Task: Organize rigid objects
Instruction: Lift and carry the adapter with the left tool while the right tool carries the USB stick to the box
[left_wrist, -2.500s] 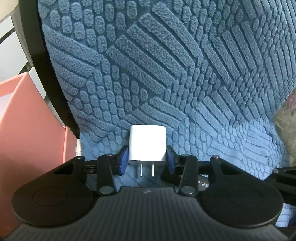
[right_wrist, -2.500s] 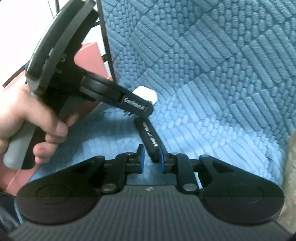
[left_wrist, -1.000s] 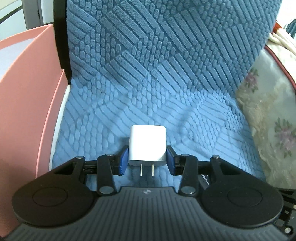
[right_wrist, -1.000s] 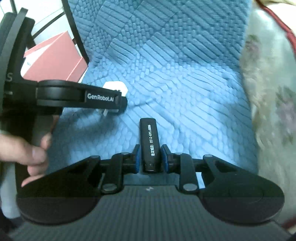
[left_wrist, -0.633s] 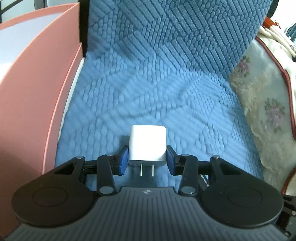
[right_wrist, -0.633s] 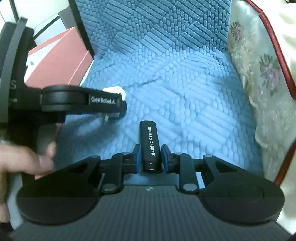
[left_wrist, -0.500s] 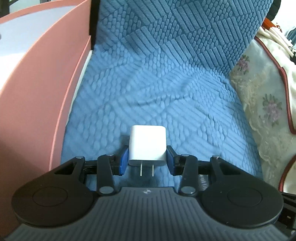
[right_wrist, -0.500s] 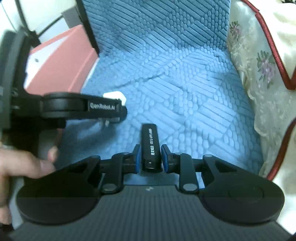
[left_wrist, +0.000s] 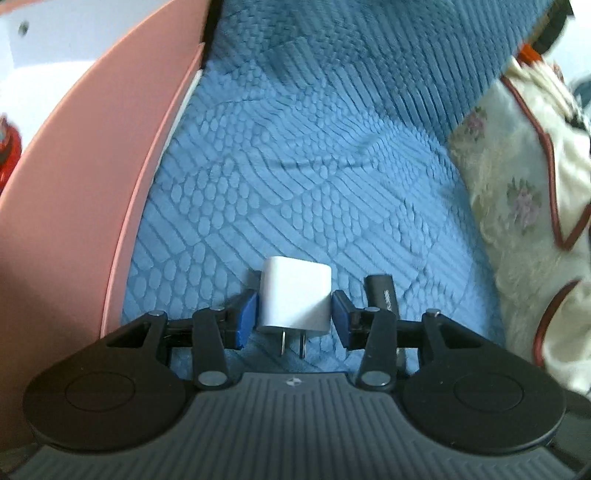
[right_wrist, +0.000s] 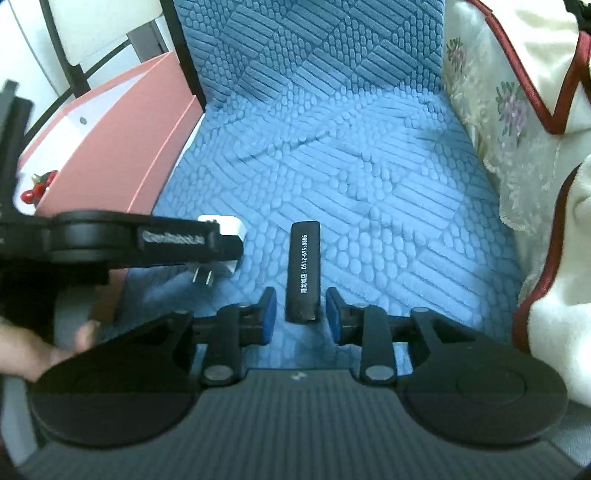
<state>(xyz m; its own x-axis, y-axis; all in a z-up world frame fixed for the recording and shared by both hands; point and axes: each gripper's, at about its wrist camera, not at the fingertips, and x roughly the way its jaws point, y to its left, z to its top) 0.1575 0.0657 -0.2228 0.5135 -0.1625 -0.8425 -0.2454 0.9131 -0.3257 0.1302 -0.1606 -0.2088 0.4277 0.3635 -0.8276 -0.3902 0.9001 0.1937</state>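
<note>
A white plug charger (left_wrist: 295, 295) rests on the blue textured cushion (left_wrist: 314, 184), prongs toward the camera and a little askew. My left gripper (left_wrist: 293, 321) is around it with its jaws opening, and a thin gap shows at each blue pad. In the right wrist view the charger (right_wrist: 231, 229) peeks out behind the left gripper's fingers (right_wrist: 177, 240). A black stick with white print (right_wrist: 303, 269) lies on the cushion between the jaws of my right gripper (right_wrist: 301, 317). Those jaws are opening and stand clear of it on both sides. The stick (left_wrist: 382, 295) also shows just right of the left gripper.
A pink open box (right_wrist: 122, 140) stands against the cushion's left edge, with a red item (right_wrist: 37, 190) inside. A cream floral cushion with red piping (right_wrist: 480, 74) borders the right side. A hand (right_wrist: 29, 350) holds the left gripper's handle.
Both grippers have drawn back along the seat, beside the pink box. The right jaws have parted from the black stick. The left jaws have loosened and the charger has tipped slightly.
</note>
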